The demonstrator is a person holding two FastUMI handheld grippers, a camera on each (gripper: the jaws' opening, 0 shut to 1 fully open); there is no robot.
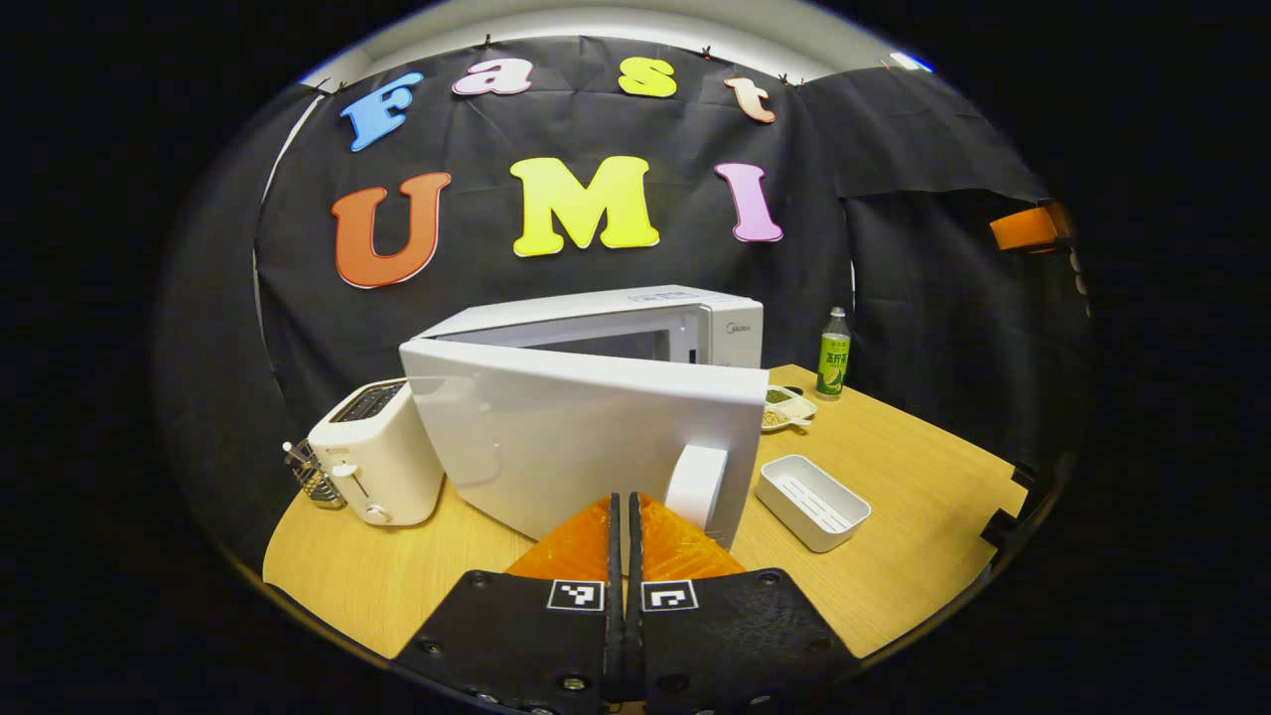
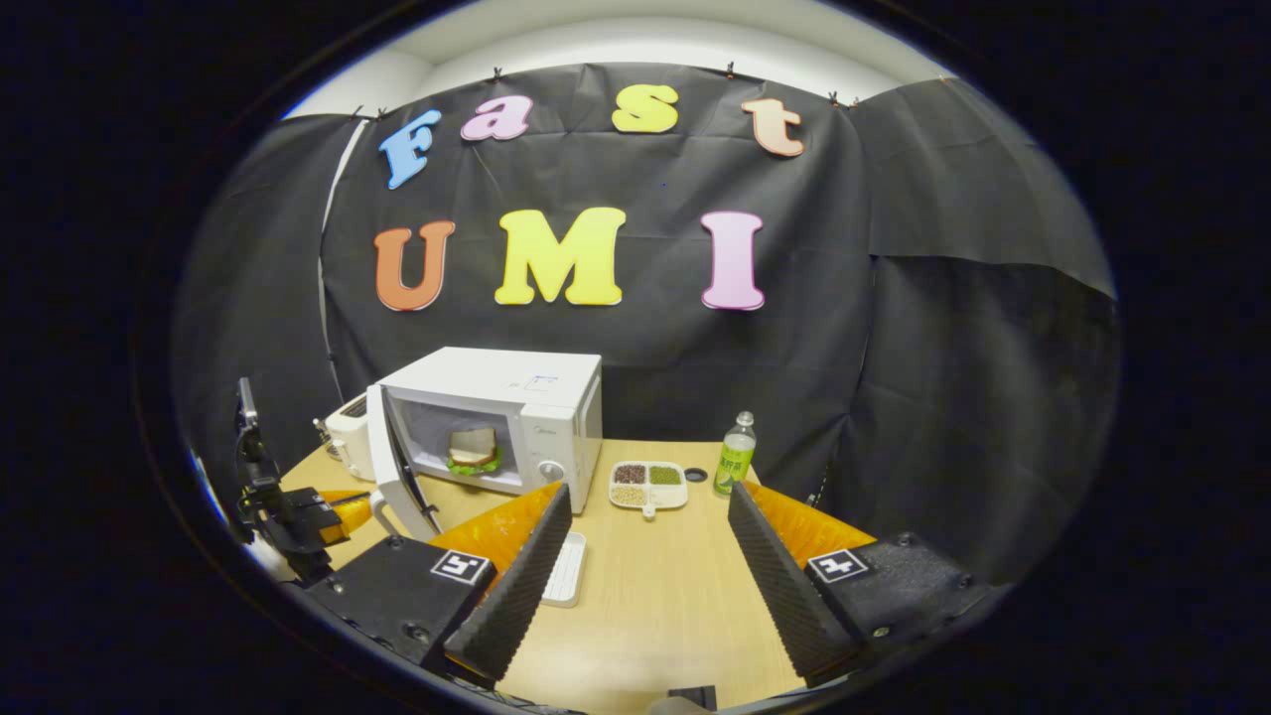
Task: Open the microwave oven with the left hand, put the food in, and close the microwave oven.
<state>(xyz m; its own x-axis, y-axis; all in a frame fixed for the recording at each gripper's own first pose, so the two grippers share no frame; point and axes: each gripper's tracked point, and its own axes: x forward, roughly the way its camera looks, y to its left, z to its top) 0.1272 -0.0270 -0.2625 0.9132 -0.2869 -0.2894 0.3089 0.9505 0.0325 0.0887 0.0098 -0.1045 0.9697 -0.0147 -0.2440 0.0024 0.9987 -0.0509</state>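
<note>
The white microwave (image 2: 536,397) stands at the back left of the wooden table with its door (image 2: 395,467) swung partly open. A sandwich (image 2: 474,452) with green leaf lies inside the cavity. In the left gripper view the outer face of the door (image 1: 576,437) is close in front, with its white handle (image 1: 695,487) at the right edge. My left gripper (image 1: 624,500) is shut and empty, its tips against the door just left of the handle. It also appears in the right gripper view as the left gripper (image 2: 333,511) behind the door. My right gripper (image 2: 647,494) hangs open and empty over the table's middle.
A white toaster (image 1: 377,452) and a wire utensil holder (image 1: 313,482) sit left of the microwave. To its right are a divided dish of beans (image 2: 648,484), a green-labelled bottle (image 2: 735,457) and an oblong white tray (image 1: 812,501). The table (image 1: 894,556) edge lies near.
</note>
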